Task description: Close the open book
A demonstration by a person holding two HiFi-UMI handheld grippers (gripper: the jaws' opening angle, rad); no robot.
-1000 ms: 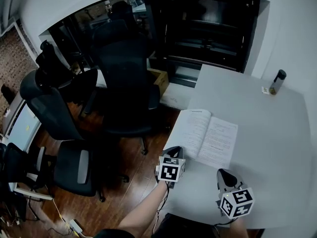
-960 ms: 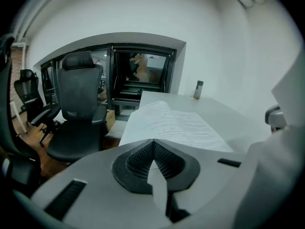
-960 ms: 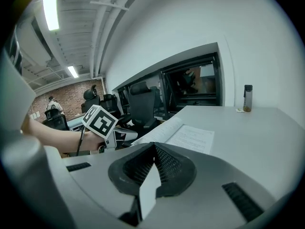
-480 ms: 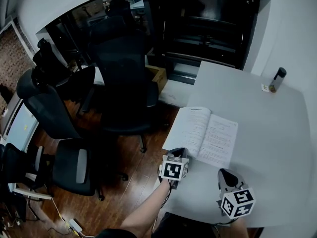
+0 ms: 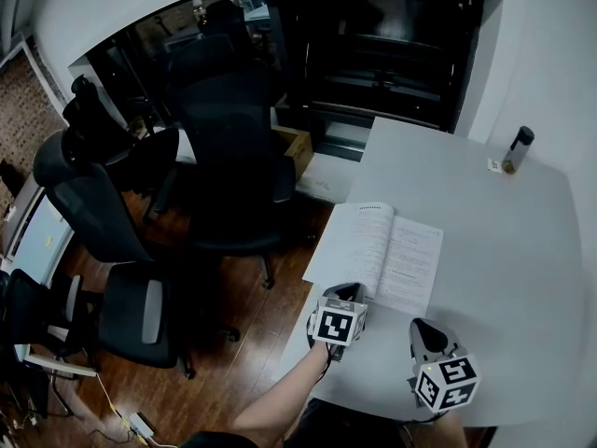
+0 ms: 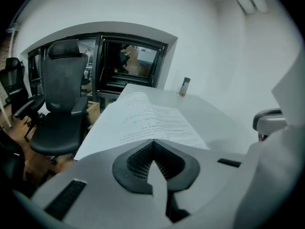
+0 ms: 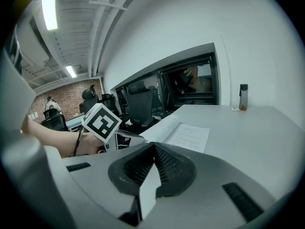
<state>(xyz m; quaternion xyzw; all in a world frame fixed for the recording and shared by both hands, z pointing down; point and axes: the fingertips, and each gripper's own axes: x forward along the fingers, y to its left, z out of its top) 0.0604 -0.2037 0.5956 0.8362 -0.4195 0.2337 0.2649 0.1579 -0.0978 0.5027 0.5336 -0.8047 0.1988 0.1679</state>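
A: Head view, quick pass. Book location?
B: Open book (image 5: 378, 253) flat on grey table (image 5: 504, 250), pages up, hard against the table's left edge. Overhang or not: can't tell.
A: Left gripper?
B: Left gripper (image 5: 349, 290) just beside the book's near edge, roughly below the spine, angled down toward it. Jaws fully together in left gripper view, nothing pinched between them. Touching the paper or not: unclear.
A: Right gripper?
B: Right gripper (image 5: 424, 327) closer to the person, right of the left one, over bare table, apart from the book. Jaws pressed together too, empty.
A: Book from the gripper views?
B: Left gripper view: printed pages spread straight ahead past the closed tips, left page arched up a little toward the spine. Right gripper view: book ahead and slightly left, left gripper and a forearm (image 7: 45, 138) off to the left of it.
A: Anything else on the table?
B: Dark bottle (image 5: 516, 149) upright near the far right corner, well apart from the book. Small pale item just beside it, too small to identify.
A: Surroundings?
B: Black office chairs (image 5: 233, 147) on wood floor (image 5: 252, 343) left of the table, cardboard box (image 5: 298, 146) behind one, dark window (image 5: 392, 54) beyond.
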